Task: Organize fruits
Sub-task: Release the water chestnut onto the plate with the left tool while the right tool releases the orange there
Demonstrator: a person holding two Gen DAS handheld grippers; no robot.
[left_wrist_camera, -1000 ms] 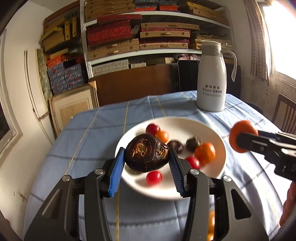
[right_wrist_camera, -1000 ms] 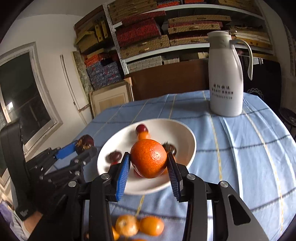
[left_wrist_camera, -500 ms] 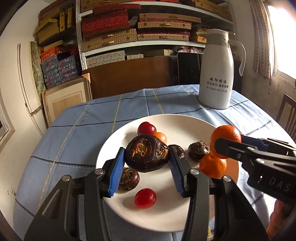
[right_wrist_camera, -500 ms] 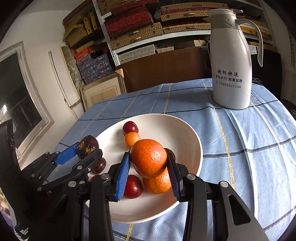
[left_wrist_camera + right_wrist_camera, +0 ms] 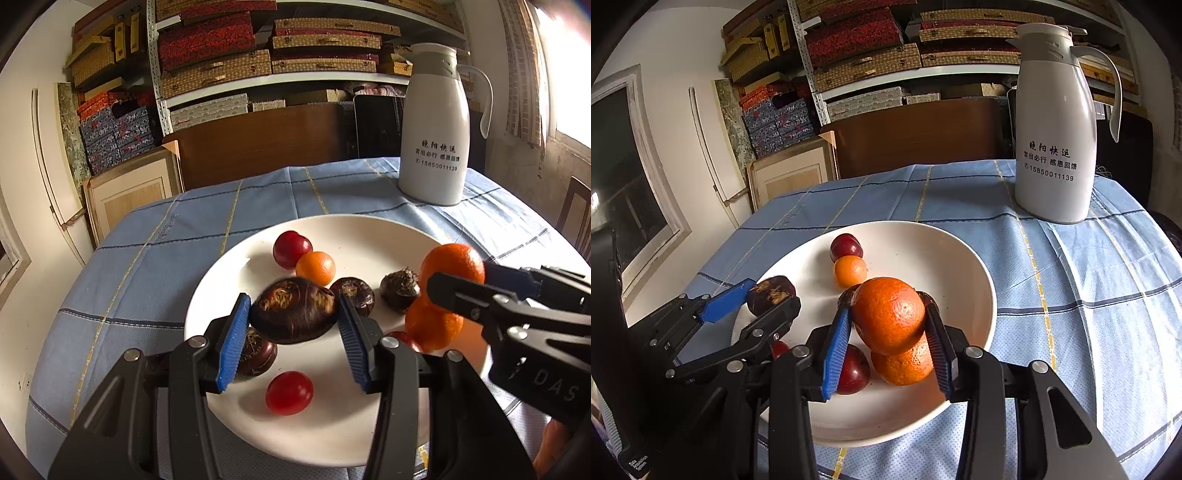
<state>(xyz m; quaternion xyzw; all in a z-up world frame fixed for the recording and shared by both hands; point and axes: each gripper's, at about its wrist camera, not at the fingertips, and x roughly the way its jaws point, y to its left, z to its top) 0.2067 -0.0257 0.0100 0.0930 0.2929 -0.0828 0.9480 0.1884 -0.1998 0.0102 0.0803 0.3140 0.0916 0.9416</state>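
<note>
Over the plate (image 5: 236, 417) now, both fruits lower.

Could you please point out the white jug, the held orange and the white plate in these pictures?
white jug (image 5: 1052, 147), right wrist view, middle of its body.
held orange (image 5: 888, 319), right wrist view, front of its peel.
white plate (image 5: 369, 240), left wrist view, bare far inside.

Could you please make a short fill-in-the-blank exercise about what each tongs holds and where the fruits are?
1. The right tongs hold an ____ fruit over the plate.
2. The left tongs hold a dark ____ fruit.
3. The white jug stands on the ____ tablecloth, behind the plate.
4. The small orange fruit on the plate touches a ____ fruit.

Missing words: orange; brown; blue; red
</note>
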